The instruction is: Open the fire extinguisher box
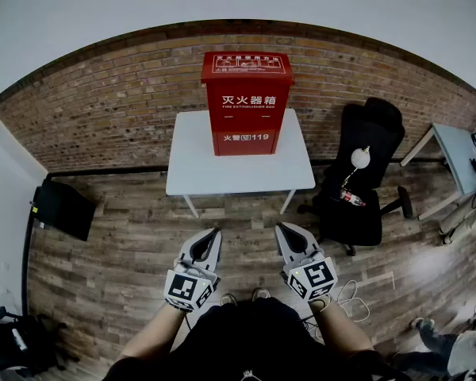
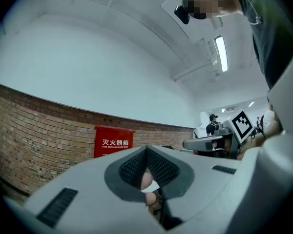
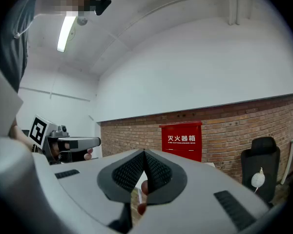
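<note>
A red fire extinguisher box [image 1: 246, 103] with white characters stands upright and closed on a white table [image 1: 192, 173] against the brick wall. It also shows far ahead in the left gripper view as the red box [image 2: 113, 141] and in the right gripper view as the red box [image 3: 181, 140]. My left gripper [image 1: 215, 232] and right gripper [image 1: 281, 228] are held side by side in front of my body, well short of the table. Both are shut with nothing between the jaws. They point toward the box.
A black office chair [image 1: 361, 177] with a white and red object on its seat stands right of the table. A black flat panel [image 1: 62, 209] leans at the left wall. A desk [image 1: 457, 159] is at the far right. A person [image 2: 213, 125] stands in the background. Wooden floor lies between me and the table.
</note>
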The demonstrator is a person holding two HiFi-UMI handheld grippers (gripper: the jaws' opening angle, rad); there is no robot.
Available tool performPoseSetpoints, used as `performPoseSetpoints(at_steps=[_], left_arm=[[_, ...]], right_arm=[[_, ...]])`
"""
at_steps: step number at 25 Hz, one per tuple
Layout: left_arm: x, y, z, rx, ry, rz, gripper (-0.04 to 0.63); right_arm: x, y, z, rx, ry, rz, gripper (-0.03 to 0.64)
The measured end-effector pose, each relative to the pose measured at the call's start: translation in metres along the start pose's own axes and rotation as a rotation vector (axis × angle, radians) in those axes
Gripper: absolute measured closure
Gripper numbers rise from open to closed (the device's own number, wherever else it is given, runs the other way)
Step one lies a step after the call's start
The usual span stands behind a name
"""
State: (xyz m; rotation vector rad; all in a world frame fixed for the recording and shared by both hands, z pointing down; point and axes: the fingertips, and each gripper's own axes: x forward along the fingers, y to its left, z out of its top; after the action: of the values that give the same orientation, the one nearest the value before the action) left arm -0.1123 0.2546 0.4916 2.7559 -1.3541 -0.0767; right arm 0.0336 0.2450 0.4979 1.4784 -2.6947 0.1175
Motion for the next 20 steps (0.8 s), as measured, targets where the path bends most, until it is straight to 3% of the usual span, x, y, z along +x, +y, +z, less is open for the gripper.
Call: performPoseSetpoints(at_steps=[13, 20], left_arm=[[-0.008, 0.008, 0.001, -0.004, -0.002, -0.002, 0.546], [-0.012, 0.022, -0.003, 0.009, 0.006, -0.018, 0.546]], right_arm=[[0.001, 0.008, -0.005, -0.007, 0.003, -0.010, 0.598], [0.019, 0.031, -0.006, -0.013, -0.018, 0.044, 0.598]])
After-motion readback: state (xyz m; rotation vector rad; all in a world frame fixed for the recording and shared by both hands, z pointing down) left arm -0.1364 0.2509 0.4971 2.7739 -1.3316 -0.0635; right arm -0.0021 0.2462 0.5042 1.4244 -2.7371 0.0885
